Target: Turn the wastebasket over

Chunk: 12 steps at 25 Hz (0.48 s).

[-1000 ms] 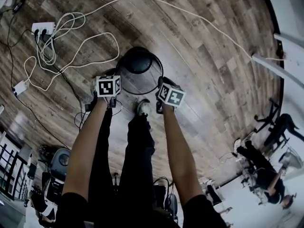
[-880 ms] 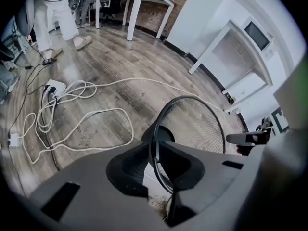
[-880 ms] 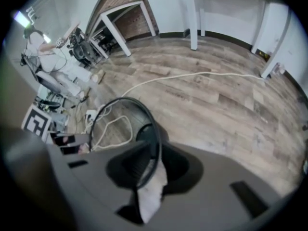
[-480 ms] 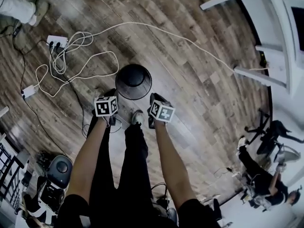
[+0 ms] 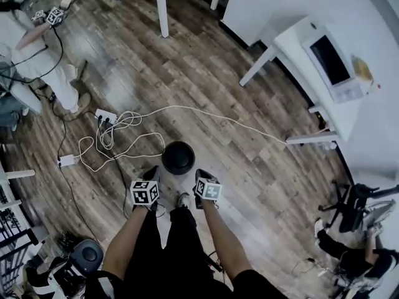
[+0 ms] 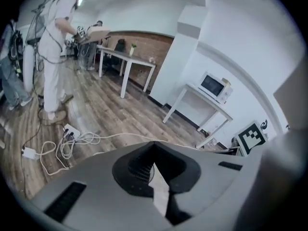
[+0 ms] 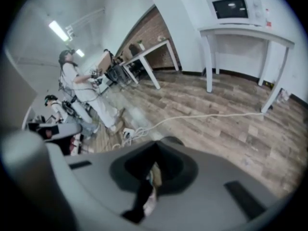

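The black wastebasket (image 5: 178,157) stands on the wooden floor just ahead of my feet, its round dark top facing up. Both grippers are lifted well above it and touch nothing. My left gripper (image 5: 151,174) hangs to the basket's lower left, my right gripper (image 5: 201,175) to its lower right. In the left gripper view the left gripper (image 6: 154,177) has just been closing and is shut with nothing between its jaws. The right gripper (image 7: 151,177) has likewise just been closing and is shut on nothing.
A white cable (image 5: 206,111) and a power strip (image 5: 105,116) with looped cords lie beyond the basket. A white table with a microwave (image 5: 330,58) stands at the right. Another person (image 5: 37,55) stands at the far left. White table legs (image 5: 161,8) are at the top.
Both grippers have left the basket's sides and risen with my head. The basket stays on the floor and looks much smaller. More of the room has come into view.
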Each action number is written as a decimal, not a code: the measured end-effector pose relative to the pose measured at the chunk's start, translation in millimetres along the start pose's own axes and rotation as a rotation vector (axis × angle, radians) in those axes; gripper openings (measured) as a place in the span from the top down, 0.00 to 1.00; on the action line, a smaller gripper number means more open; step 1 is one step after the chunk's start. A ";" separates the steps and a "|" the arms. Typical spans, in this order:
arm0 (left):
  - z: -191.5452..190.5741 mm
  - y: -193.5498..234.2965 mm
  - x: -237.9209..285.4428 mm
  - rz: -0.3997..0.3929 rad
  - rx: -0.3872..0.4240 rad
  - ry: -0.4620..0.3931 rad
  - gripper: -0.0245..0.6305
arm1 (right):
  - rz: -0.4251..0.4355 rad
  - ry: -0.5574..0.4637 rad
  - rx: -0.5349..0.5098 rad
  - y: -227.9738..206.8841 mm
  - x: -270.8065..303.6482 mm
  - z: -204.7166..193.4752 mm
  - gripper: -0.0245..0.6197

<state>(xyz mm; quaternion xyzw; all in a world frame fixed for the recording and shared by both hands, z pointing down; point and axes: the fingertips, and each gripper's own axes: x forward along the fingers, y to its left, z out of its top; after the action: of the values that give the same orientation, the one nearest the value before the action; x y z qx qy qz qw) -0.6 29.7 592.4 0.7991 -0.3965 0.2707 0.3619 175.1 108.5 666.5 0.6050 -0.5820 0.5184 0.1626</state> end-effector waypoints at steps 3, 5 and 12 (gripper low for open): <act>29.9 -21.0 -55.7 0.020 0.059 -0.084 0.91 | 0.028 -0.056 -0.055 23.6 -48.7 18.0 0.91; 46.6 -29.5 -84.3 0.032 0.089 -0.132 0.91 | 0.048 -0.110 -0.081 41.2 -77.6 36.5 0.91; 76.2 -61.0 -172.2 0.028 0.176 -0.248 0.91 | 0.114 -0.259 -0.165 101.8 -168.7 70.2 0.91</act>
<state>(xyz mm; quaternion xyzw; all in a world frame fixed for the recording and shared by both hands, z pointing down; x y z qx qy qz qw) -31.8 70.5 401.2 0.8494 -0.4241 0.2085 0.2349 153.3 115.2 458.6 0.6172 -0.6723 0.3948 0.1056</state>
